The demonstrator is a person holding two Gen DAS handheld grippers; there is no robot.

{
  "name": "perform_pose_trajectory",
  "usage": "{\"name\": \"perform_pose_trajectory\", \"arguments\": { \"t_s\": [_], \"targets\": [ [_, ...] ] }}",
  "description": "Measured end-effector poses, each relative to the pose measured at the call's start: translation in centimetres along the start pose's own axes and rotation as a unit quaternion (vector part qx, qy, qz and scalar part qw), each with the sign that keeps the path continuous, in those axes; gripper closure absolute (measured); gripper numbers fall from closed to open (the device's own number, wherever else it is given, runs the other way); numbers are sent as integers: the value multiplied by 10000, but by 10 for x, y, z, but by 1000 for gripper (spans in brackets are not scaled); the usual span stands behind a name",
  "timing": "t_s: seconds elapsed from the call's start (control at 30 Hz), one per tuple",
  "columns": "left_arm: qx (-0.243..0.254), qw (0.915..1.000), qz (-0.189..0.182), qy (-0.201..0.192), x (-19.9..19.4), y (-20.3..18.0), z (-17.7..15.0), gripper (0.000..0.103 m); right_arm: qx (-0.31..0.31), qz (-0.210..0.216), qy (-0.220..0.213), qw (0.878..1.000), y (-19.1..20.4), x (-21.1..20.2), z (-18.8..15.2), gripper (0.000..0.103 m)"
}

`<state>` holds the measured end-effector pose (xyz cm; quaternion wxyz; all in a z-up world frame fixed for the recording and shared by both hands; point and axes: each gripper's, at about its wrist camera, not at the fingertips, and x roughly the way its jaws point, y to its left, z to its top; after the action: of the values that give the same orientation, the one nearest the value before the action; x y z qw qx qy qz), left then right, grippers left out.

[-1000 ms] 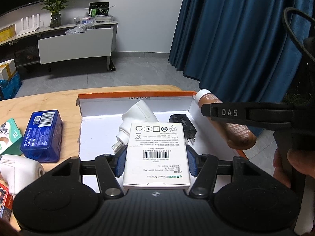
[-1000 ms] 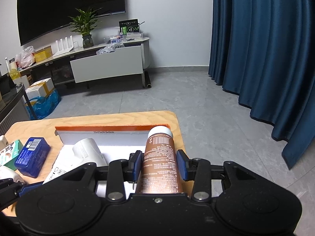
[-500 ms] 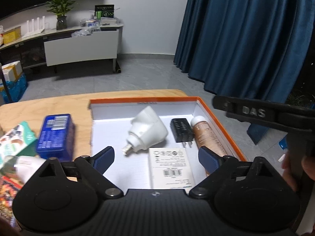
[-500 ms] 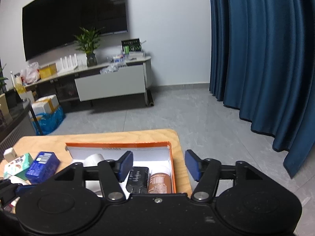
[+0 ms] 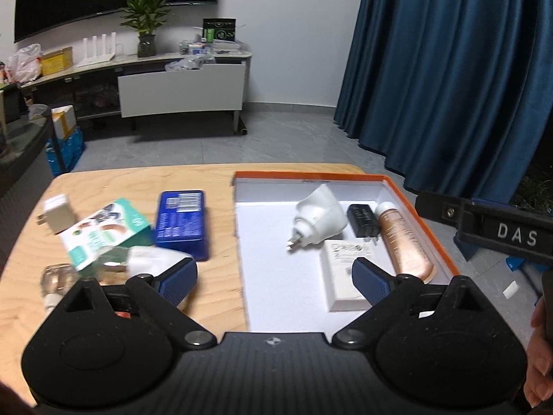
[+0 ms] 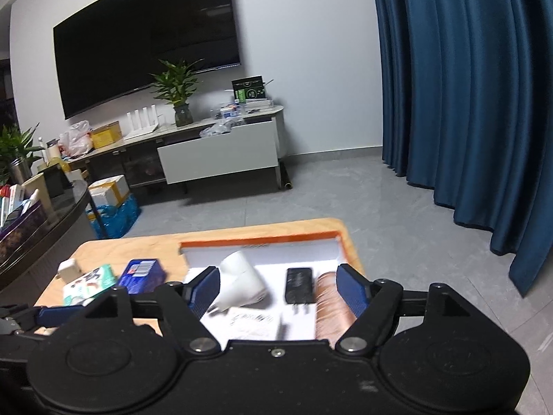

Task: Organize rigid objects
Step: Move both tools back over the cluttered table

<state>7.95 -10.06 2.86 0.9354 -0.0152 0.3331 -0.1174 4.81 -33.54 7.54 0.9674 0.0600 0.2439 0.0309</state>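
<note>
1. Your left gripper [image 5: 274,278] is released, its jaws spread wide with nothing between them, above the near edge of the orange-rimmed box [image 5: 420,214].
2. Your right gripper [image 6: 278,288] is opening and grips nothing; the things seen between its jaws lie in the box below it.
3. Four things are in the box: a white adapter [image 5: 319,214], a black charger [image 5: 363,219], a copper bottle [image 5: 404,242] along the right wall, and a flat white carton [image 5: 342,276] nearest you.
4. Left of the box, on the wooden table [image 5: 214,276], a blue tin [image 5: 181,221], a teal packet [image 5: 103,235] and a small white plug [image 5: 57,218] are not yet sorted.
5. Risk: these loose things lie close together, so wide jaws could likely nudge a neighbour off toward the table edge.
6. Risk: the bottle is round and may roll if the box is bumped.
</note>
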Motion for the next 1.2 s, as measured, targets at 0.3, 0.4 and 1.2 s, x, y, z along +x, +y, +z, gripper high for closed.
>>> {"name": "perform_pose_trajectory", "arguments": {
  "t_s": [0.3, 0.4, 1.2],
  "targets": [
    [-221, 9996, 178, -56, -22, 37, -13, 4, -72, 263, 129, 9995, 37, -14, -10, 14],
    [-249, 9993, 278, -60, -27, 50, -20, 4, -156, 325, 155, 9992, 48, -18, -14, 14],
    [-129, 9978, 619, 213, -7, 122, -67, 5, -394, 796, 576, 9944, 84, -6, -45, 14]
  ]
}}
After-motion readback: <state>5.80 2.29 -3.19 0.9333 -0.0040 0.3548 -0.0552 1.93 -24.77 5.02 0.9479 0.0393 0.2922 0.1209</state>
